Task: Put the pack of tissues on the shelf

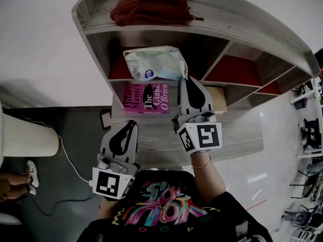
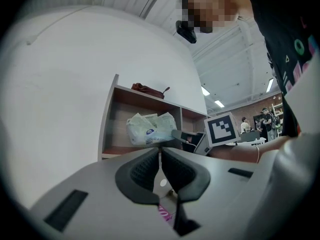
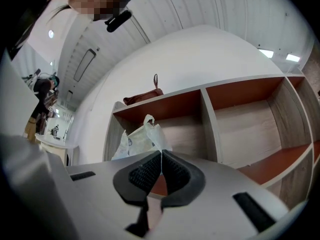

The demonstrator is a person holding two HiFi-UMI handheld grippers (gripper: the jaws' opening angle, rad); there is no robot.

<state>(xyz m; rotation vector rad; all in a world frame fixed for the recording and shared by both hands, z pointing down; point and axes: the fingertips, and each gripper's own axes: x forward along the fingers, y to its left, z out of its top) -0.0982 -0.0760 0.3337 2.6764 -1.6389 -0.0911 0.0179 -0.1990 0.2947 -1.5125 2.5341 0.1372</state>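
A pale green pack of tissues [image 1: 154, 63] hangs at the mouth of the shelf's [image 1: 96, 26] upper-left compartment. My right gripper [image 1: 184, 79] is shut on the plastic edge at the pack's right corner. In the right gripper view the wrapper [image 3: 137, 140] rises straight from the closed tips [image 3: 161, 154]. I cannot tell whether the pack rests on the red board. My left gripper [image 1: 132, 125] is shut and empty, low in front of the wooden ledge. The left gripper view shows its tips [image 2: 160, 151] together, with the pack [image 2: 150, 129] beyond.
A red-brown bag [image 1: 149, 6] lies on top of the shelf. A pink book [image 1: 147, 98] lies in the compartment below the pack. More compartments open to the right [image 1: 237, 69]. A white cylinder [image 1: 25, 135] and a cable [image 1: 68, 160] are on the floor at left.
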